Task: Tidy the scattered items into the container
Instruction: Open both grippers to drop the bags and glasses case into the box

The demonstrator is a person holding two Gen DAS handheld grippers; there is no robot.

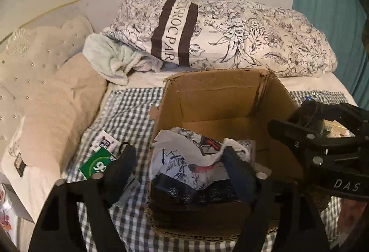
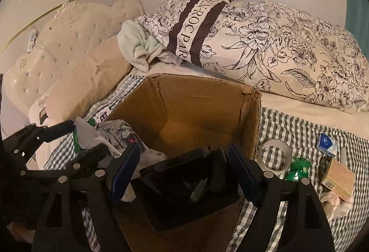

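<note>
The right gripper (image 2: 184, 173) grips a glossy black tray (image 2: 182, 192) by its two side walls, over the near edge of the cardboard box (image 2: 184, 100); it looks rigid, light and slick, so the walls are the right place to pinch. The left gripper (image 1: 177, 173) stands open above the crumpled floral-print wrapper (image 1: 184, 159) at the box's 7 o'clock corner, pads off it. Outside the box at 3 o'clock lie a tape roll (image 2: 275, 155), a crinkly green packet (image 2: 298, 168) and small cartons (image 2: 339, 179), all light; take the stiff cartons across their flat faces.
</note>
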